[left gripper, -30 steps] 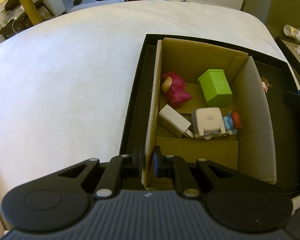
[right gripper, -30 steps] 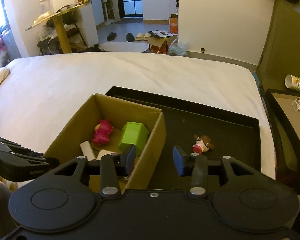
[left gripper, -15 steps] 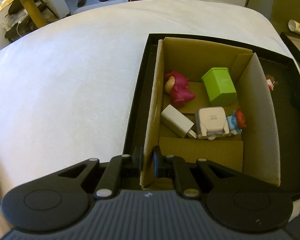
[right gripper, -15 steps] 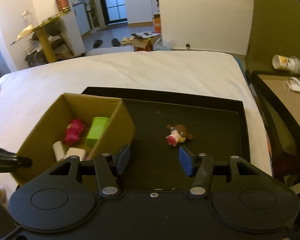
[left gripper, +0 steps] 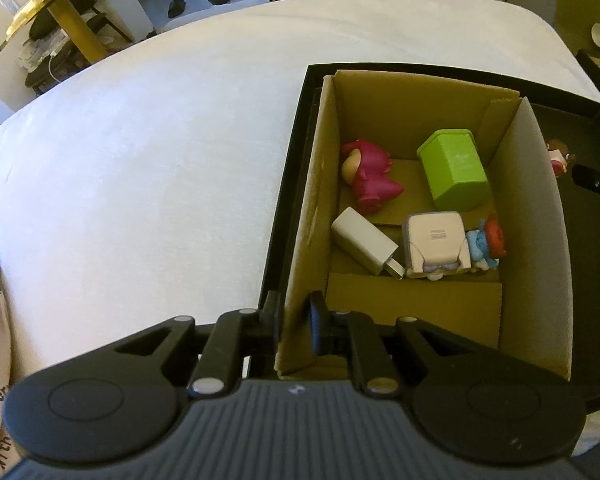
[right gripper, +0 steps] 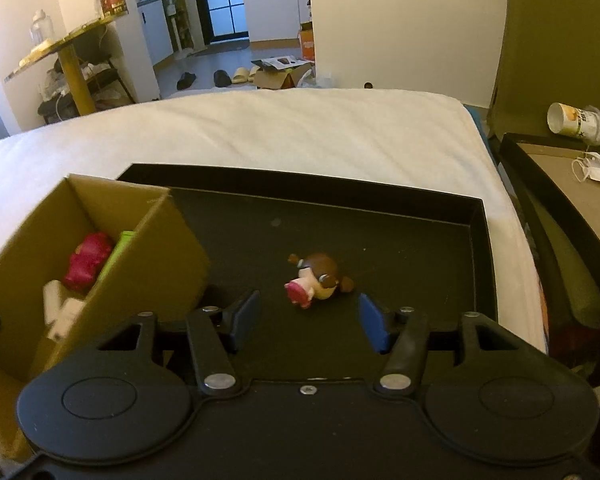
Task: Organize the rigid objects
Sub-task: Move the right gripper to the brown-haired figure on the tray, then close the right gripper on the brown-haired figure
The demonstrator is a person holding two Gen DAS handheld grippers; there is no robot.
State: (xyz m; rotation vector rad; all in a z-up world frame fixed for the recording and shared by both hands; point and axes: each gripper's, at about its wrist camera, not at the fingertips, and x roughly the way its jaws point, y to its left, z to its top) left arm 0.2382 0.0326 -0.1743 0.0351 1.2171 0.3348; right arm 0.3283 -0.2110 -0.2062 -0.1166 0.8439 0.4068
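Since a second ago: left gripper [left gripper: 294, 316] still clamped on box [left gripper: 308, 216] wall; right gripper [right gripper: 307, 315] swung off box, now spread wide just short of doll [right gripper: 318, 281] lying on tray [right gripper: 420, 240]. Likely last pickup. Count: five items boxed, one doll outside.

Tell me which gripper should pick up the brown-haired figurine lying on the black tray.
Right. The right gripper is open and faces the brown-haired figurine just ahead of its fingertips on the black tray. The left gripper is shut on the cardboard box wall, steadying it.
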